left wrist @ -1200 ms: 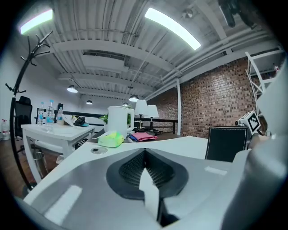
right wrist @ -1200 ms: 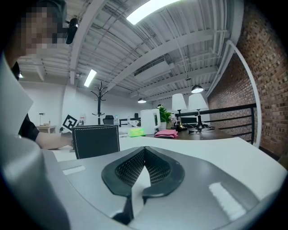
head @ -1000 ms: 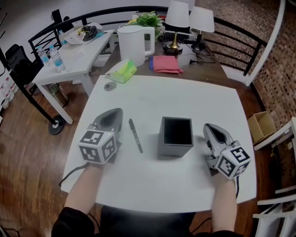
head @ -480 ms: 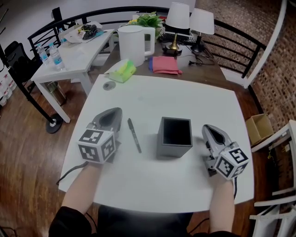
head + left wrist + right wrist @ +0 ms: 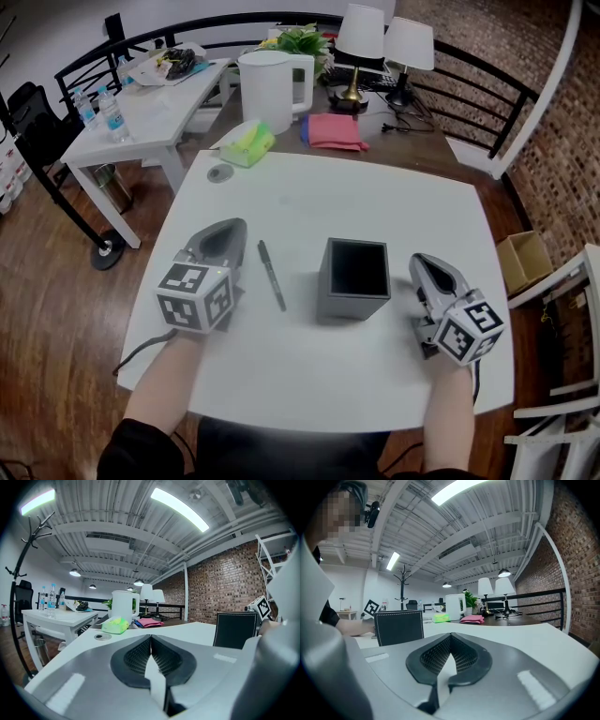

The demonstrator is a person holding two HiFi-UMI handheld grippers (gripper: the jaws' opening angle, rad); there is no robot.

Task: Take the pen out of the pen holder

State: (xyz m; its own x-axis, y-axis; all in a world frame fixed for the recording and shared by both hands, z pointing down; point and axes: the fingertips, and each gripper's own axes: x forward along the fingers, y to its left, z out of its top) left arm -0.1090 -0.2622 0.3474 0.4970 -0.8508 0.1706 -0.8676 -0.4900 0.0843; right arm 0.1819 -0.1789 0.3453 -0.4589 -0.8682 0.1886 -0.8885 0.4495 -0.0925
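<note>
A black pen (image 5: 273, 275) lies flat on the white table (image 5: 375, 202), left of the dark square pen holder (image 5: 355, 278), whose inside looks empty. My left gripper (image 5: 232, 232) rests on the table just left of the pen, its jaws shut with nothing between them (image 5: 150, 639). My right gripper (image 5: 428, 264) rests to the right of the holder, also shut and empty (image 5: 450, 638). The holder (image 5: 398, 626) shows at the left in the right gripper view and the holder (image 5: 235, 627) at the right in the left gripper view.
Beyond the table's far edge stand a white kettle (image 5: 270, 87), a green tissue pack (image 5: 248, 145), a pink cloth (image 5: 336, 130), two lamps (image 5: 359, 36) and a plant. A small round disc (image 5: 222, 174) lies at the far left corner. A side table (image 5: 150, 112) with bottles stands left.
</note>
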